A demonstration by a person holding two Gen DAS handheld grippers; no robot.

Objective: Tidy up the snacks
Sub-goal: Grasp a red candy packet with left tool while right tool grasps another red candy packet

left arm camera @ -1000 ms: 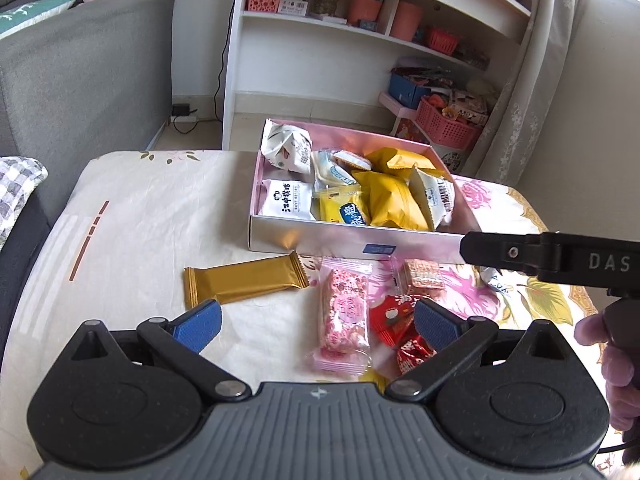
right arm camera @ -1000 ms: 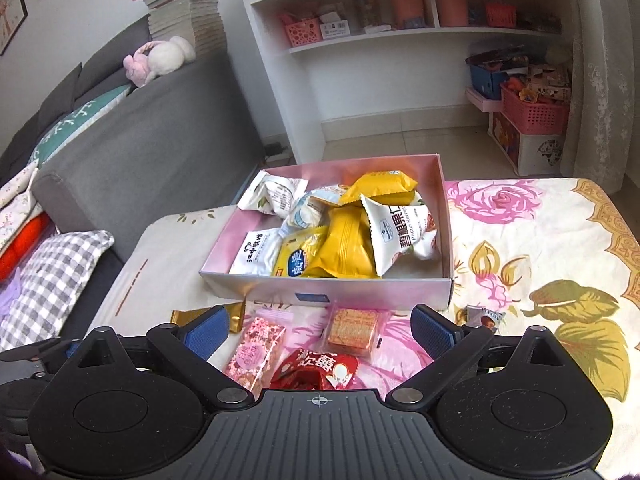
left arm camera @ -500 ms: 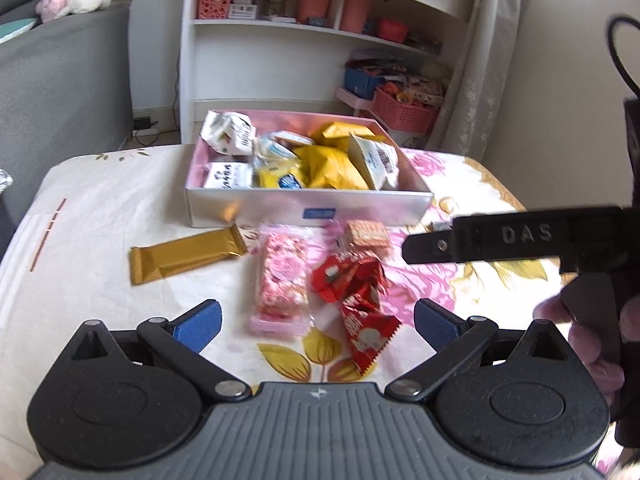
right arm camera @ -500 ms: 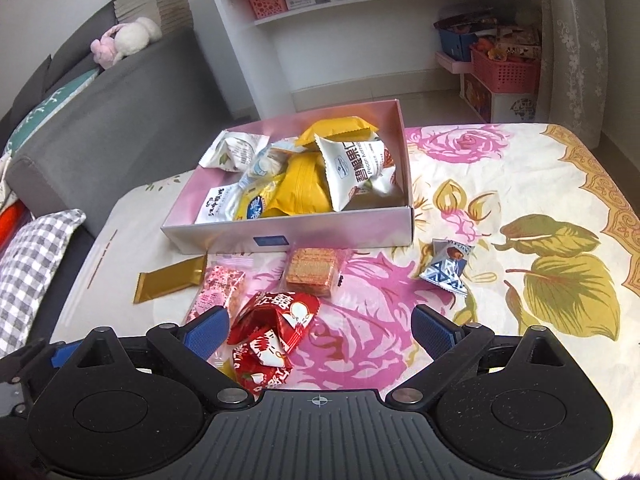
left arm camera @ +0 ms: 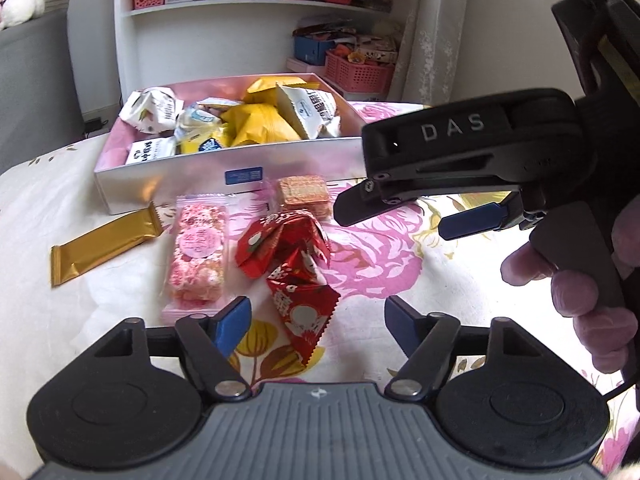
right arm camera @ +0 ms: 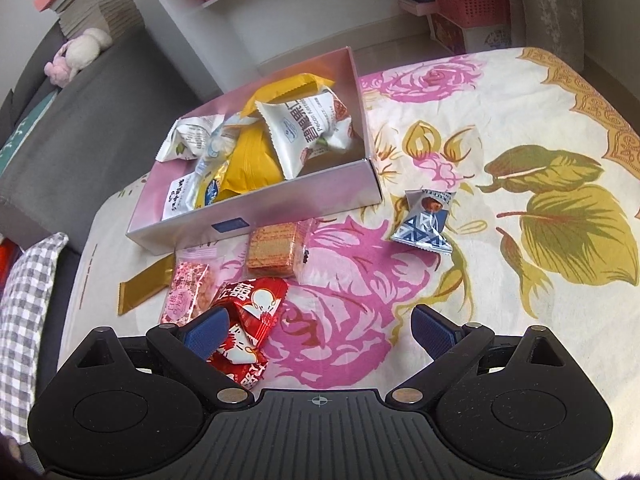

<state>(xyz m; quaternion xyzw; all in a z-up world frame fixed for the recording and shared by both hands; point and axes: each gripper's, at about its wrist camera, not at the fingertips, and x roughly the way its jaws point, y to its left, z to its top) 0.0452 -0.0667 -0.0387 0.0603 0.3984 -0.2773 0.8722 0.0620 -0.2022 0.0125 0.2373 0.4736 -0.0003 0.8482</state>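
Note:
A pink box (left arm camera: 240, 176) (right arm camera: 256, 216) full of snack bags stands on the floral cloth. In front of it lie a gold bar (left arm camera: 100, 244) (right arm camera: 140, 288), a pink nougat pack (left arm camera: 198, 256) (right arm camera: 186, 296), a wafer pack (left arm camera: 304, 194) (right arm camera: 272, 250) and two red packets (left arm camera: 280, 244) (right arm camera: 252, 304). My left gripper (left arm camera: 318, 322) is closing, with the nearer red packet (left arm camera: 304, 312) between its fingers, and the pads are off it. My right gripper (right arm camera: 320, 330) (left arm camera: 390, 224) is open over bare cloth, its left finger above the red packets. A blue-and-white candy (right arm camera: 424, 220) lies to the right.
A grey sofa (right arm camera: 80, 120) with a checked cushion (right arm camera: 28, 300) borders the table's left side. Behind the box stand a white shelf (left arm camera: 224, 40) and pink baskets (left arm camera: 356, 72) on the floor. A hand (left arm camera: 580, 300) holds the right gripper's handle.
Both grippers have sunk closer to the table and rolled. The left fingers have drawn nearer together around the red packet. The right gripper now fills more of the left wrist view.

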